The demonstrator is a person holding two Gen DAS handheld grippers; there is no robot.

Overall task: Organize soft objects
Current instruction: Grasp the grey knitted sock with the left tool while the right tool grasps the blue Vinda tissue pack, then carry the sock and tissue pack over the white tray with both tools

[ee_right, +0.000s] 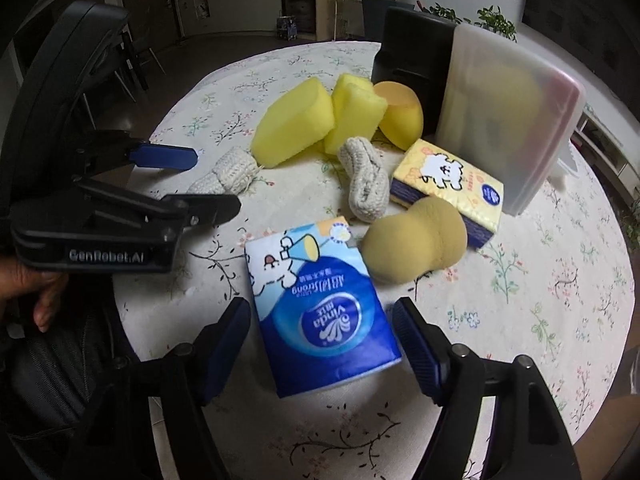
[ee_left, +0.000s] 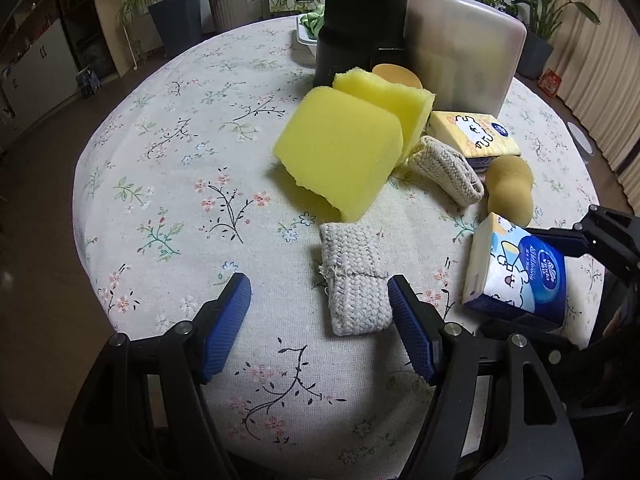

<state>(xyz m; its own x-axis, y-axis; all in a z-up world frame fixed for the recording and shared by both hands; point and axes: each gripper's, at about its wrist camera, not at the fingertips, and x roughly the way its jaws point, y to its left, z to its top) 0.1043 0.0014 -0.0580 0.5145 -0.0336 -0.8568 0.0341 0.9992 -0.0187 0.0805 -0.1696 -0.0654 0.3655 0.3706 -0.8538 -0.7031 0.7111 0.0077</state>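
My left gripper (ee_left: 318, 284) is open low over the flowered tablecloth. A grey knitted cloth (ee_left: 354, 280) lies flat between its blue pads, close to the right one, with a wide gap to the left one. My right gripper (ee_right: 320, 304) straddles a blue tissue pack (ee_right: 320, 312); narrow gaps show on both sides, so it is open. Behind lie two yellow sponges (ee_left: 340, 148), a second knitted cloth (ee_right: 364, 184), a tan gourd-shaped sponge (ee_right: 416, 240), an orange egg-shaped sponge (ee_right: 400, 116) and a yellow tissue pack (ee_right: 448, 180).
A translucent lidded box (ee_right: 500, 120) and a black container (ee_left: 356, 28) stand at the back of the round table (ee_left: 168, 184). A white dish of greens (ee_left: 310, 28) sits behind them. A hand (ee_right: 40, 296) holds the left gripper's handle. Potted plants line the floor beyond.
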